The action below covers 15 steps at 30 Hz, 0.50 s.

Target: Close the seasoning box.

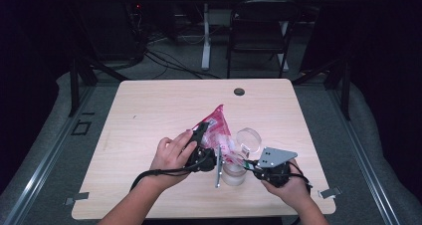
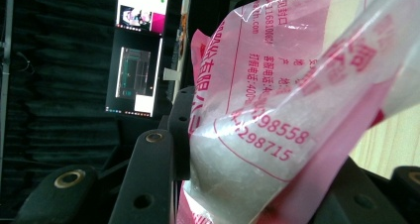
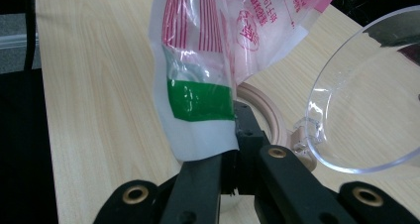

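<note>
Over jar (image 1: 234, 174): both claws pinch bag (image 1: 216, 128), seemingly taut.

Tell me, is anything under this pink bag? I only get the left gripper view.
Observer: Yes. In the high view, a clear jar stands on the table just below the bag.
Operator: Is the jar open?
Observer: Its clear lid is swung back, off the mouth.
Operator: What holds the bag's other end?
Observer: The right gripper pinches a corner that has a green band.
</note>
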Available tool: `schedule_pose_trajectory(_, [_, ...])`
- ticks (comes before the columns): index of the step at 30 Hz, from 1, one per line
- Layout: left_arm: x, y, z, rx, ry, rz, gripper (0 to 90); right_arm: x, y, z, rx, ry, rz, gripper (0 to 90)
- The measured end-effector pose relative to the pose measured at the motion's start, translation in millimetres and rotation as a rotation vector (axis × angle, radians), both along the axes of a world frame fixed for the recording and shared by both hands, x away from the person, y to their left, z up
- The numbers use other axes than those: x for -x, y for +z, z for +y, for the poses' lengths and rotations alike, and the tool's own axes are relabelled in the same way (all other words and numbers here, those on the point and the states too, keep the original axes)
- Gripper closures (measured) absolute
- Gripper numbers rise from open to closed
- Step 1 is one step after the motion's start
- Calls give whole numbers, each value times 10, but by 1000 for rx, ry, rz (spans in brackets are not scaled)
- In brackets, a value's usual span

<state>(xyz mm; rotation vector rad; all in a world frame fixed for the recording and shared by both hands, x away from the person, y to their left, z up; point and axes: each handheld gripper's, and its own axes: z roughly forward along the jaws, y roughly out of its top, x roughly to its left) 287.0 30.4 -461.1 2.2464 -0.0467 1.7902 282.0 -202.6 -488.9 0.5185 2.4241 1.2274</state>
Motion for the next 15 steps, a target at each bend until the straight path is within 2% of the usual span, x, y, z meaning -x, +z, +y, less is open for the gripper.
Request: schedule_pose_trajectory(15, [4, 9, 8, 3, 2, -3, 651, -3, 4, 10, 2, 0, 0, 899])
